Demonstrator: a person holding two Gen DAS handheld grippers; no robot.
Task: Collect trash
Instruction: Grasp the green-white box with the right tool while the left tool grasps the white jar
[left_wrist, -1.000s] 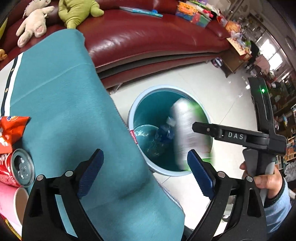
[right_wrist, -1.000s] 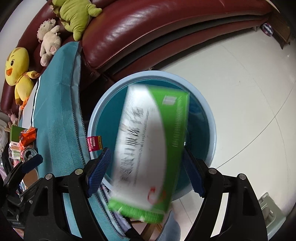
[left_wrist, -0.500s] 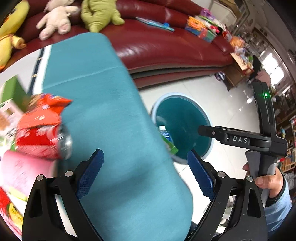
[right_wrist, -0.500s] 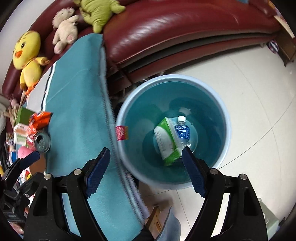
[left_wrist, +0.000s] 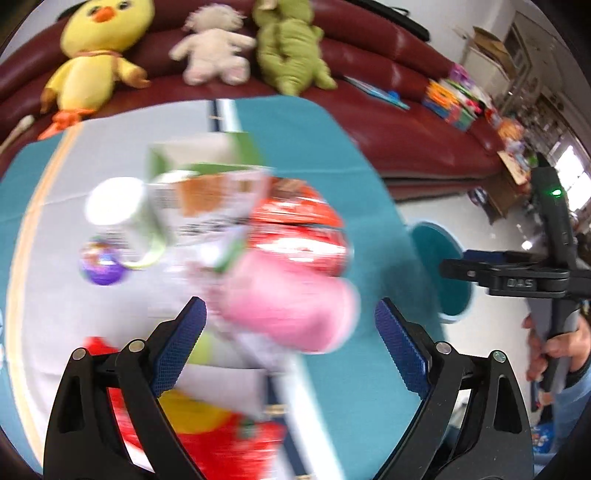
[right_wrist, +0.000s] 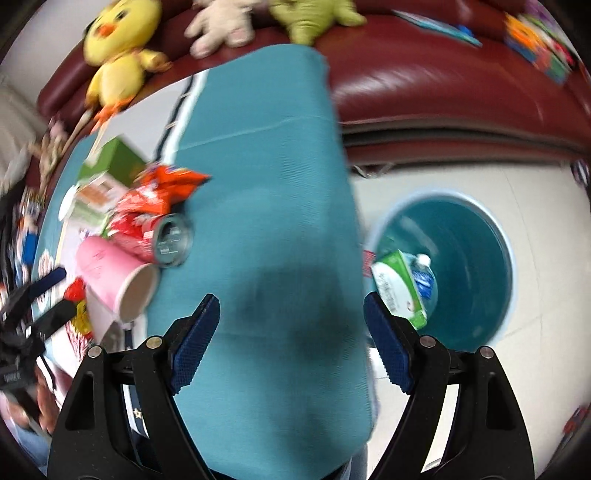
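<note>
My left gripper (left_wrist: 291, 343) is open and empty above a pile of trash on the table: a pink paper cup (left_wrist: 291, 310) lying on its side, a red soda can (left_wrist: 299, 247), a red snack bag (left_wrist: 291, 210) and a green-and-white carton (left_wrist: 207, 173). My right gripper (right_wrist: 291, 343) is open and empty over the teal tablecloth (right_wrist: 273, 221). The pink cup (right_wrist: 110, 280), the can (right_wrist: 155, 236) and the snack bag (right_wrist: 162, 184) lie to its left. The blue trash bin (right_wrist: 506, 258) on the floor holds a green-and-white box (right_wrist: 395, 291) and a plastic bottle (right_wrist: 424, 280).
A dark red sofa (left_wrist: 388, 110) with a yellow duck (left_wrist: 96, 55), a white plush (left_wrist: 214, 48) and a green plush (left_wrist: 291, 44) stands behind the table. More wrappers (left_wrist: 207, 435) lie near my left gripper. The right gripper's body (left_wrist: 517, 280) shows at the right.
The green-and-white box dropped from my right gripper into the bin. Both grippers have swung left, from the bin toward the trash on the table.
</note>
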